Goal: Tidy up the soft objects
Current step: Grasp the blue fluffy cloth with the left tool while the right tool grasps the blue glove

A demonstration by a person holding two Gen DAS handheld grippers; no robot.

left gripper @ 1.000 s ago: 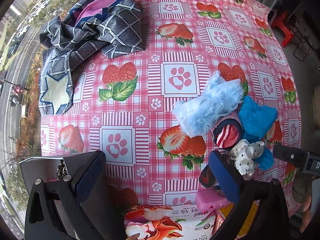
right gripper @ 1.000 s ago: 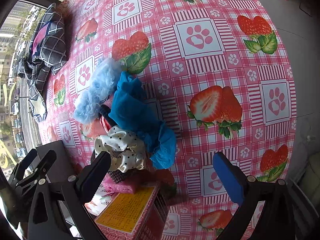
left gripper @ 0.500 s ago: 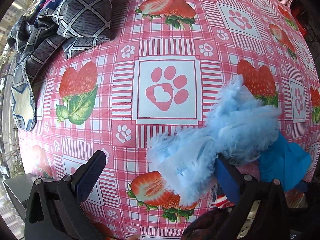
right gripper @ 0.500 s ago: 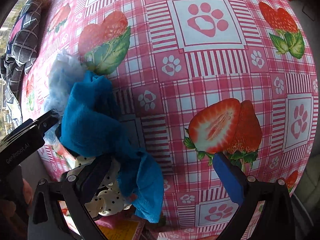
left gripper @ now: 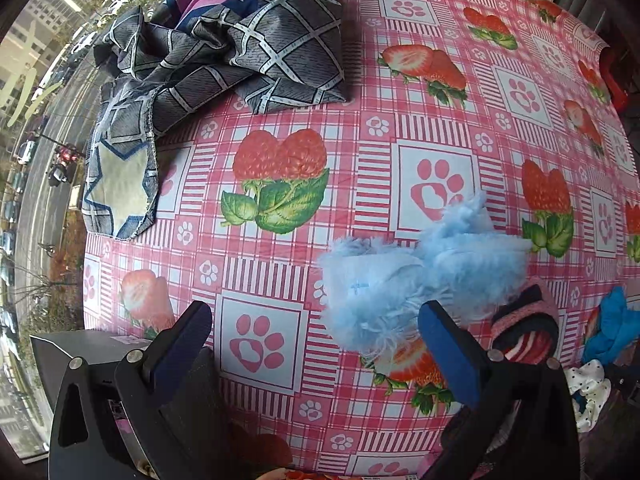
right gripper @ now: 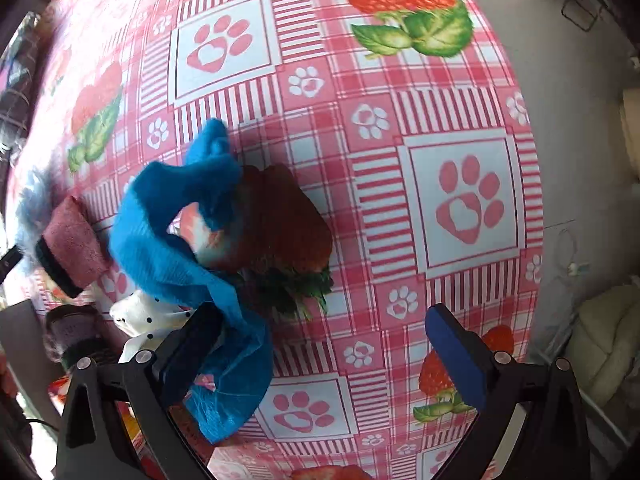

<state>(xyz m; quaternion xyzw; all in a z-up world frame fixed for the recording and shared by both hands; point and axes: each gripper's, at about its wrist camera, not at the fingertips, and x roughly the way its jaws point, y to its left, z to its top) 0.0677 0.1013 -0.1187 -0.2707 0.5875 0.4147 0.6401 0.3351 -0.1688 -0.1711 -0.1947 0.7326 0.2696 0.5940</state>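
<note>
Both sets of fingers were spread wide, nothing gripped. Left gripper hung over the tabletop, its right finger against the edge of the pale blue fluffy piece at 3 o'clock. Striped pink sock lay just beyond, further toward 3. Grey checked cloth sat bunched at 11 o'clock, well apart. Right gripper hovered with its left finger touching the bright blue cloth; polka-dot white piece lay beneath that, at 9 o'clock.
</note>
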